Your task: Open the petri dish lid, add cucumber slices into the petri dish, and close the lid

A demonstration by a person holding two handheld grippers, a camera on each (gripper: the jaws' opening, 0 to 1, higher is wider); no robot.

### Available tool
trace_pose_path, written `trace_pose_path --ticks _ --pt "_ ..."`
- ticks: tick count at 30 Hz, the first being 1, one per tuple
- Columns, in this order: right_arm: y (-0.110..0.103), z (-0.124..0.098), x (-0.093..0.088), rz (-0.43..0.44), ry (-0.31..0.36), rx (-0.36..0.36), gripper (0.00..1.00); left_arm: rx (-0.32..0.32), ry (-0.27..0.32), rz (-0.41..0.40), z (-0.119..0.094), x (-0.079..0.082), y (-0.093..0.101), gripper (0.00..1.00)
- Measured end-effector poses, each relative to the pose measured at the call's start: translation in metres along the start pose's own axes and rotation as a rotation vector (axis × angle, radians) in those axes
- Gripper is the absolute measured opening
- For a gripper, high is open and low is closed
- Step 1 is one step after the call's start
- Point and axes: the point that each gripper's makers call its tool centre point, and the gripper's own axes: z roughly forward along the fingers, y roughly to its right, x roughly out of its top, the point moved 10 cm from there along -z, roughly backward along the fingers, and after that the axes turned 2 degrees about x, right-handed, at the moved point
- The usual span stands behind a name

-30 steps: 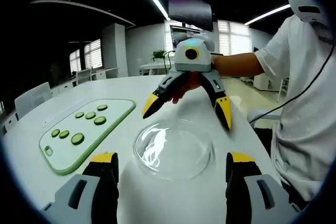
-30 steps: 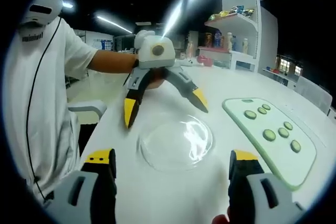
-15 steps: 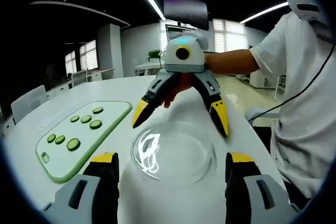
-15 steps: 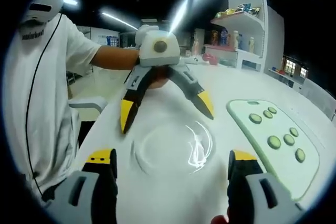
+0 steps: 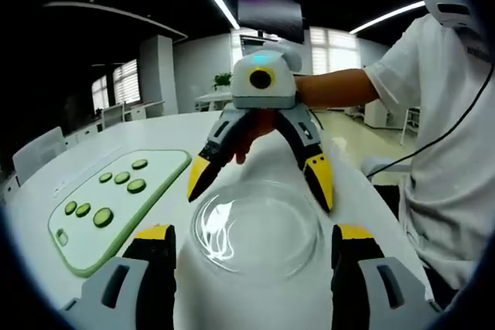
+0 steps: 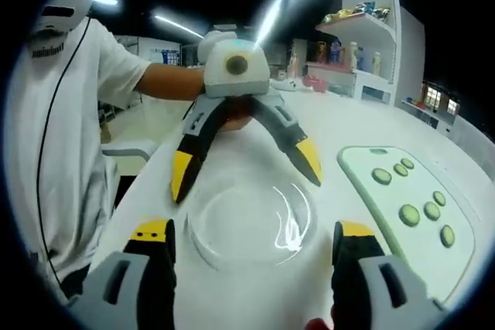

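Petri dish [image 5: 255,226]: clear, lid on, flat on the white desk [image 5: 46,191]. We hold the left tool [image 5: 251,264] and right tool [image 6: 247,264] facing each other across it, both with jaws spread wide and holding nothing. Each tool's tips bracket the dish rim from opposite sides, just beside it, apparently not touching. To lift well, we judge one tool should close level on the lid edge only. Cucumber slices [image 5: 104,199] wait on the green tray [image 5: 155,168], apart.
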Motion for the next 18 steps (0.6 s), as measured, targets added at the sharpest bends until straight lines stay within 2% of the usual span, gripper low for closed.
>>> trace_pose_path --ticks 18 --pt "0.0012 0.0037 -0.0011 0.002 0.01 0.004 0.73 -0.017 -0.006 0.0 0.0068 -0.0029 -0.0006 0.78"
